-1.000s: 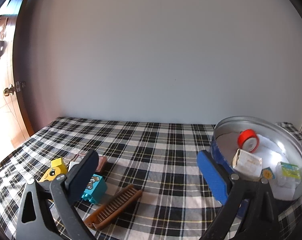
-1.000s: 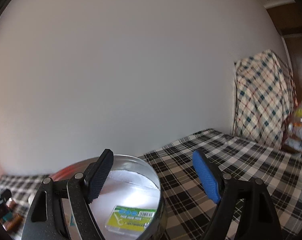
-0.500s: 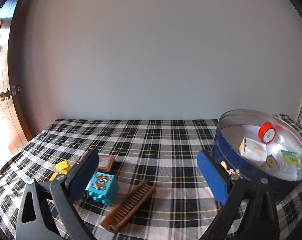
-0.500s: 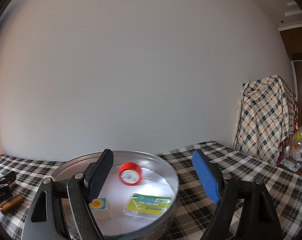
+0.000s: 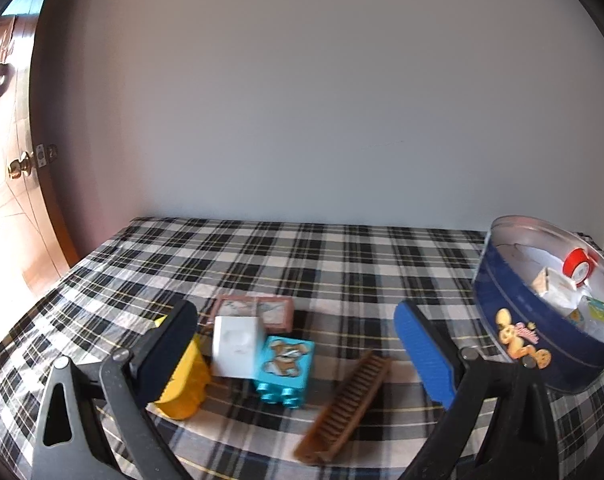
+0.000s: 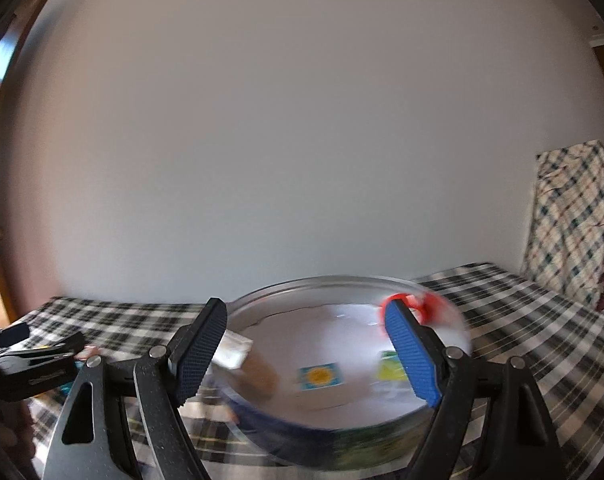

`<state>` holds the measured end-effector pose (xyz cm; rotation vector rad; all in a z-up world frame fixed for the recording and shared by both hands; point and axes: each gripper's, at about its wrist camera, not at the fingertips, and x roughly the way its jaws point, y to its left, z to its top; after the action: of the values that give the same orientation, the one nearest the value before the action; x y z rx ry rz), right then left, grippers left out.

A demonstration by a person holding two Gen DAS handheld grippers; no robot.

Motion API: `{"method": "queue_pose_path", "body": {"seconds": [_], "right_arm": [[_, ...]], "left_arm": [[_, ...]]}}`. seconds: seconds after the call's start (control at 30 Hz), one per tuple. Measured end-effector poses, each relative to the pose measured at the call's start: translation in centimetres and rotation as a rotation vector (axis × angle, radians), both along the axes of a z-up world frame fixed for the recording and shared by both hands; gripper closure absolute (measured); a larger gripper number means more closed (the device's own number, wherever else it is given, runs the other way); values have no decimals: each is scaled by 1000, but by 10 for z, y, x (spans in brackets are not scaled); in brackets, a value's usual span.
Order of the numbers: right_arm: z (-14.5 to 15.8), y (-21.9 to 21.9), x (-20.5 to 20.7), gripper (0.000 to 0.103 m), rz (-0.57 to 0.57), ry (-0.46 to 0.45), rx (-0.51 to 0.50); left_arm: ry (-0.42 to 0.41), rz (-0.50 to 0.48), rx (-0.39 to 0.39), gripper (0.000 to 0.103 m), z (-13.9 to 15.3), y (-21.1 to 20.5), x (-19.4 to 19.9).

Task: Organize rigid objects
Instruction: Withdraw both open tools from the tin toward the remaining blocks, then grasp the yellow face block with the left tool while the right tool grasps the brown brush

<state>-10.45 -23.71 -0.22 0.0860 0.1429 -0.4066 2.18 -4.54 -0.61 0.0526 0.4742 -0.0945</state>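
My left gripper (image 5: pixel 298 344) is open and empty above a cluster on the plaid cloth: a yellow block (image 5: pixel 184 384), a white box (image 5: pixel 236 346), a teal toy brick (image 5: pixel 286 366), a pink framed picture (image 5: pixel 258 310) and a brown comb (image 5: pixel 345 400). A round blue tin (image 5: pixel 537 344) stands at the right, holding a red tape roll (image 5: pixel 577 266) and small boxes. My right gripper (image 6: pixel 307 348) is open and empty over the same tin (image 6: pixel 262 308), with the red roll (image 6: pixel 421 304) by its right finger.
The plaid-covered surface (image 5: pixel 302 264) runs back to a plain wall. A wooden door with a brass knob (image 5: pixel 20 168) is at far left. A plaid-draped object (image 6: pixel 573 216) stands at right. The left gripper's tips (image 6: pixel 34 356) show at the right view's left edge.
The left gripper has drawn back and left, bringing the toy cluster between its fingers. The right gripper has swung left, so the tin now lies centred under it.
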Motion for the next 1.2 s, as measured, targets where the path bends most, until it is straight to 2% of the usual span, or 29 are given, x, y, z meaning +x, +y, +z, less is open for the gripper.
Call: {"method": "queue_pose_path", "body": {"seconds": [0.17, 0.4, 0.57, 0.7, 0.8, 0.9, 1.07, 1.2], "right_arm": [[-4, 31, 15, 20, 78, 48, 2], [-11, 69, 35, 20, 182, 128, 29], [-16, 94, 55, 20, 260, 216, 93], [-28, 112, 80, 20, 320, 356, 177], [-38, 128, 98, 20, 337, 455, 192], [-47, 140, 113, 20, 351, 529, 205], [-63, 154, 136, 20, 350, 669, 201], [-65, 159, 138, 27, 347, 700, 151]], "left_arm": [[24, 9, 13, 3, -2, 23, 9], [108, 13, 48, 3, -12, 67, 30], [188, 13, 21, 3, -20, 95, 42], [252, 17, -49, 4, -24, 116, 50], [267, 46, -105, 4, -24, 129, 53], [273, 28, -108, 4, -24, 128, 53], [298, -25, -64, 4, -26, 116, 52], [340, -58, -3, 4, -33, 104, 54]]}}
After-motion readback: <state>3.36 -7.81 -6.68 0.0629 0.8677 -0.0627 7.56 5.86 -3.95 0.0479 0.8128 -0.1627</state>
